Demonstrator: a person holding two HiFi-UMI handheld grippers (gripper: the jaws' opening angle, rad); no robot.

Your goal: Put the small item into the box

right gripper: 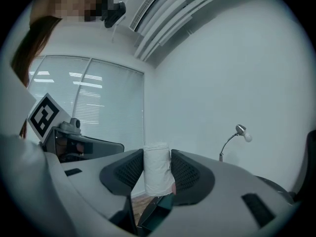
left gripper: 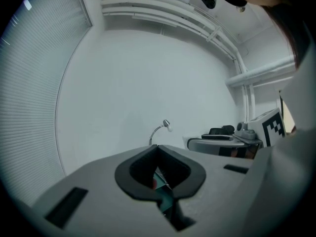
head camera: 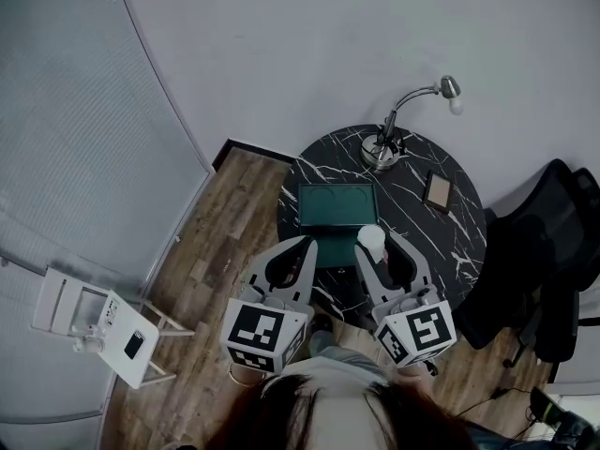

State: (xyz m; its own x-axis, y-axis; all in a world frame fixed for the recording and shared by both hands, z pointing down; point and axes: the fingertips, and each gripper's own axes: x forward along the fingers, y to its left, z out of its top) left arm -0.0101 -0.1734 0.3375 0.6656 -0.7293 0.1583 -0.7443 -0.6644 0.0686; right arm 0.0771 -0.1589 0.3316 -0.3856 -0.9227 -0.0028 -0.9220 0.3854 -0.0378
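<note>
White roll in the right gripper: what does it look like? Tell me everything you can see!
The white roll is a small, stubby cylinder that looks like wrapped paper or tissue, slightly crinkled, with a flat top. It stands upright, pinched on both sides by the ribbed dark fingers of the right gripper. Nothing else touches it. It is held above the round black marble-look table, near the front edge of the open dark green box.

right gripper | clamped on upright white roll | lamp beyond
</note>
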